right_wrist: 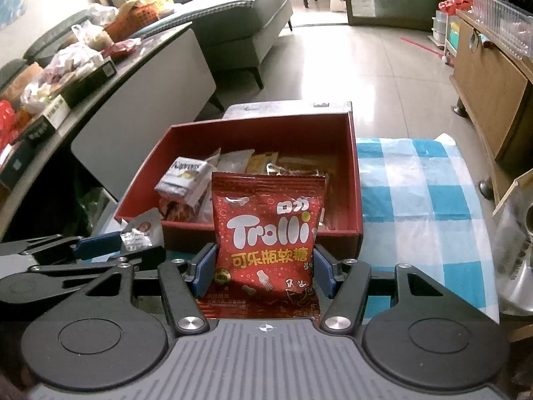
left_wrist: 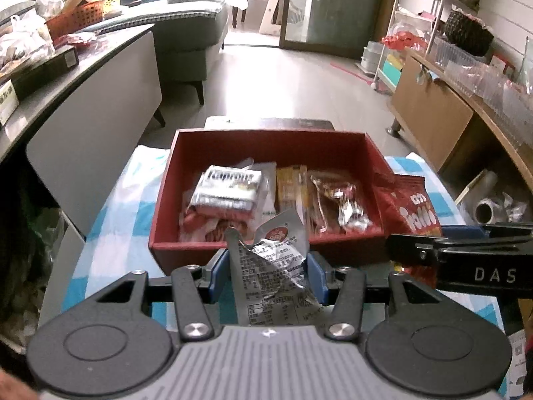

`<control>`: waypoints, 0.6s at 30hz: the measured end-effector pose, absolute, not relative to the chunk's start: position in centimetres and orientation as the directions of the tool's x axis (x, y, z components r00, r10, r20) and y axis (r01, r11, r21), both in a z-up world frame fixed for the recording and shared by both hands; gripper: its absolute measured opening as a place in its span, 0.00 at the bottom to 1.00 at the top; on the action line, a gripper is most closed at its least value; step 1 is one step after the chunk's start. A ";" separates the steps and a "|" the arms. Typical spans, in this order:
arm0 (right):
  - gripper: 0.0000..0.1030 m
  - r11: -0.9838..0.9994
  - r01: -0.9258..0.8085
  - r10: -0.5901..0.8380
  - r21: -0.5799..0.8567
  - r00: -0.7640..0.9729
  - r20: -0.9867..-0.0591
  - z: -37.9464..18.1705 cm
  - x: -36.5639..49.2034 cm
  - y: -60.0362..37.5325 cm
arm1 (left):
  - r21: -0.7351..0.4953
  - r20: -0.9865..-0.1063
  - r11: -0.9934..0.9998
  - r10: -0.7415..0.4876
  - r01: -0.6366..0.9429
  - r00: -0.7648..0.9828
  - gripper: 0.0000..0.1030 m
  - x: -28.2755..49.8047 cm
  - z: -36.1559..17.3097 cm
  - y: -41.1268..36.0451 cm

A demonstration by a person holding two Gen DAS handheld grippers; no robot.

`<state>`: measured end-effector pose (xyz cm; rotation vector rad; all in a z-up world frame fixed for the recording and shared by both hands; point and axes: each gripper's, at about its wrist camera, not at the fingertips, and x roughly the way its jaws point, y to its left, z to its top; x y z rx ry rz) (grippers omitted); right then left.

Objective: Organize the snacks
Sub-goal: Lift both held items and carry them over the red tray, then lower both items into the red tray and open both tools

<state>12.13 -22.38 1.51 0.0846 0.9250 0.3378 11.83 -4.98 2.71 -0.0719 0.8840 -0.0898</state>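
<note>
- The red box [left_wrist: 266, 146] sat open on a blue-and-white checked cloth [right_wrist: 416, 180], and every place below is given from that box.
- Just in front of the box's near wall, the left gripper [left_wrist: 269, 266] was closed on a crumpled silver packet [left_wrist: 273, 260]; its blue pads [left_wrist: 218, 270] pressed the packet from both sides.
- The silver packet stood upright, its top corner with a red round logo rising above the box's near wall.
- At the box's near right corner, the right gripper [right_wrist: 265, 266] was clamped on a red Trolli gummy bag [right_wrist: 268, 230], which stood upright between its blue pads [right_wrist: 203, 268].
- In the right wrist view the bag's upper half covered part of the box's near wall and interior.
- In the left wrist view the right gripper [left_wrist: 416, 250] came in from the right of the box with the Trolli bag [left_wrist: 409, 206] leaning against the box's right wall.
- Inside the box, a grey-and-white snack pack [left_wrist: 230, 186] lay on the left, over red-and-white wrappers [left_wrist: 213, 223].
- To its right inside the box lay an orange packet [left_wrist: 289, 186], then a clear-wrapped brown snack [left_wrist: 336, 200] near the right wall.
- Left of the box stood a grey counter [right_wrist: 160, 66] loaded with bags and an orange basket [right_wrist: 136, 20].
- Right of the box stood a wooden cabinet [left_wrist: 429, 116].
</note>
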 end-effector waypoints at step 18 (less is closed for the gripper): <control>0.66 0.942 -0.223 0.334 0.249 0.601 -0.726 2.6 16.4 -22.2 | -0.055 -0.743 0.998 -0.058 0.026 0.667 0.43 16.9 3.3 -5.1</control>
